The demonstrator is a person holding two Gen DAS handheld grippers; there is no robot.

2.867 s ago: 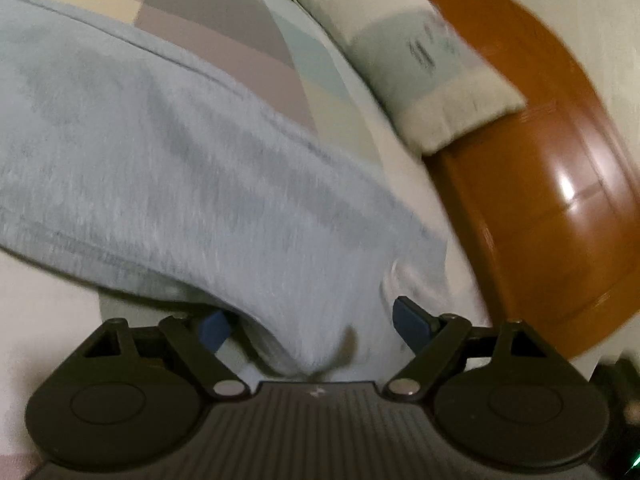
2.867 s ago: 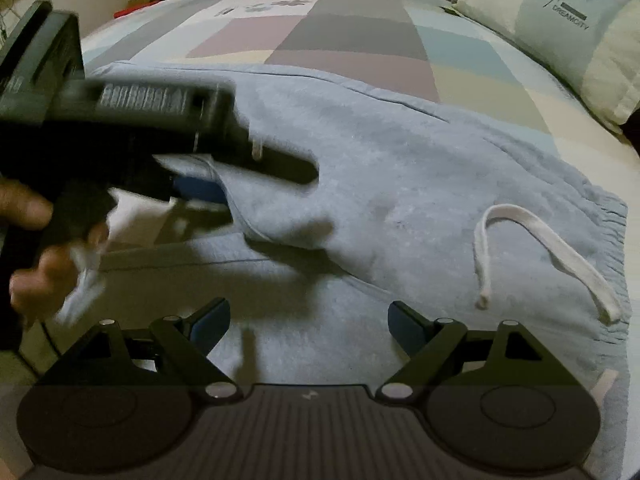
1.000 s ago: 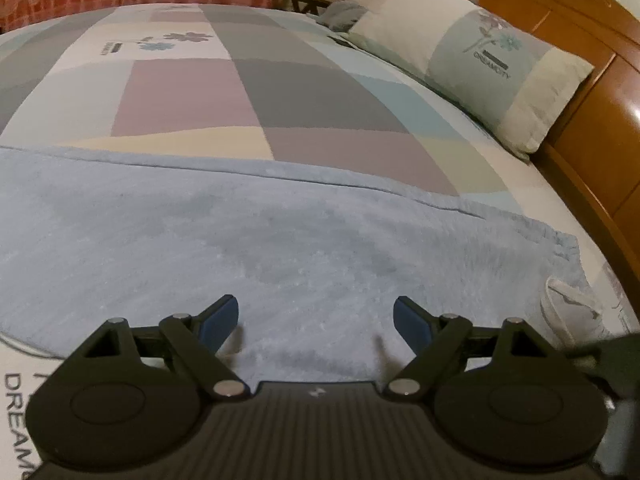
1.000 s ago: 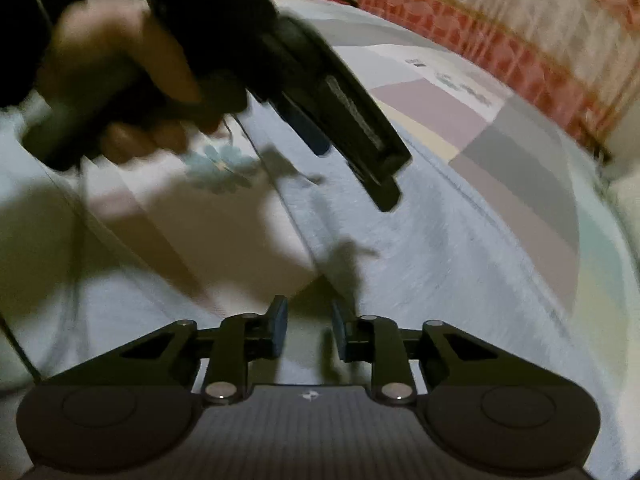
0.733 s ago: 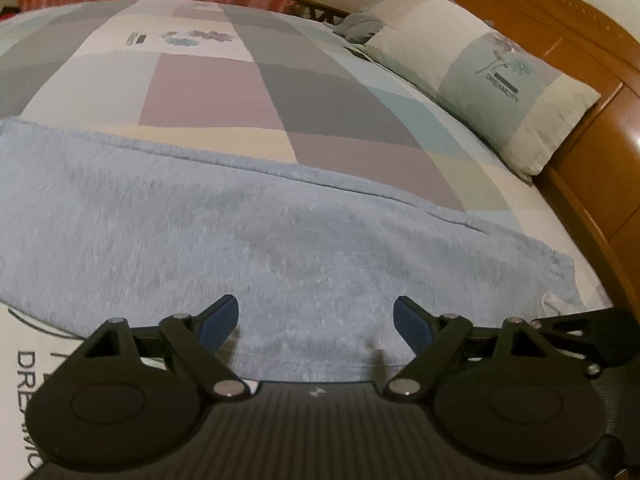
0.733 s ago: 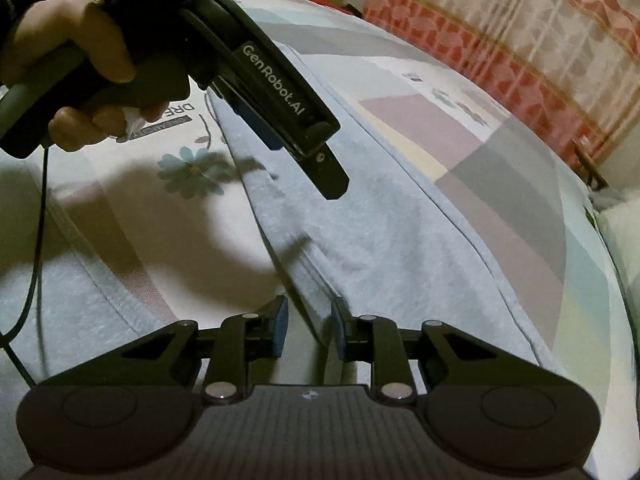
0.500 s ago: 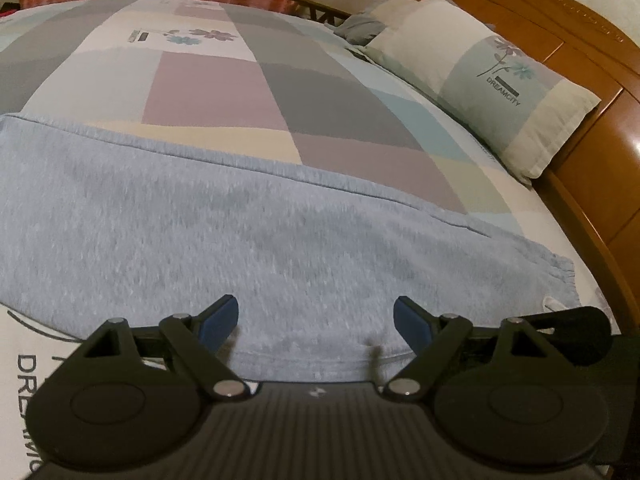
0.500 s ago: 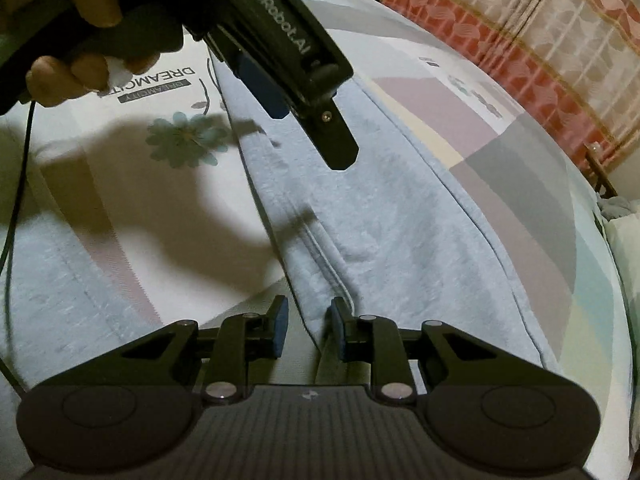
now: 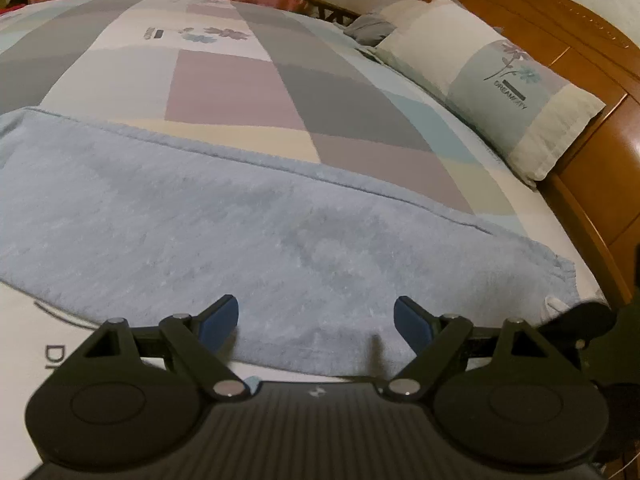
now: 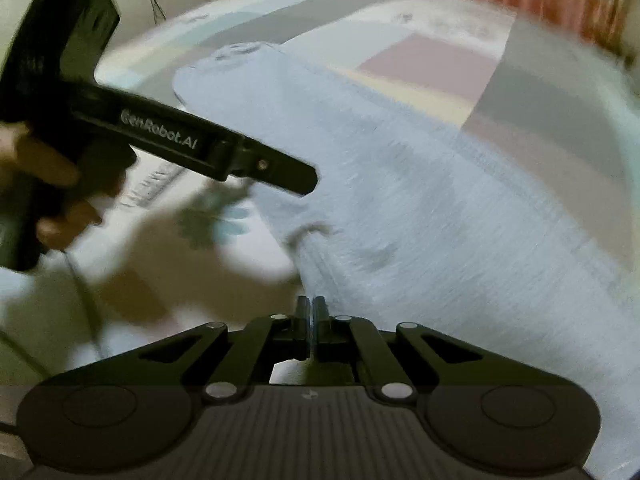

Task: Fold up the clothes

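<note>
I see the light blue sweatpants (image 9: 248, 240) lying flat across the patchwork bed (image 9: 224, 88), long axis crosswise, waistband toward the headboard (image 9: 592, 128). My left hand-held gripper (image 9: 316, 318) hangs spread wide above them; my right hand-held gripper (image 10: 311, 312) has just pressed together at their near edge.
</note>
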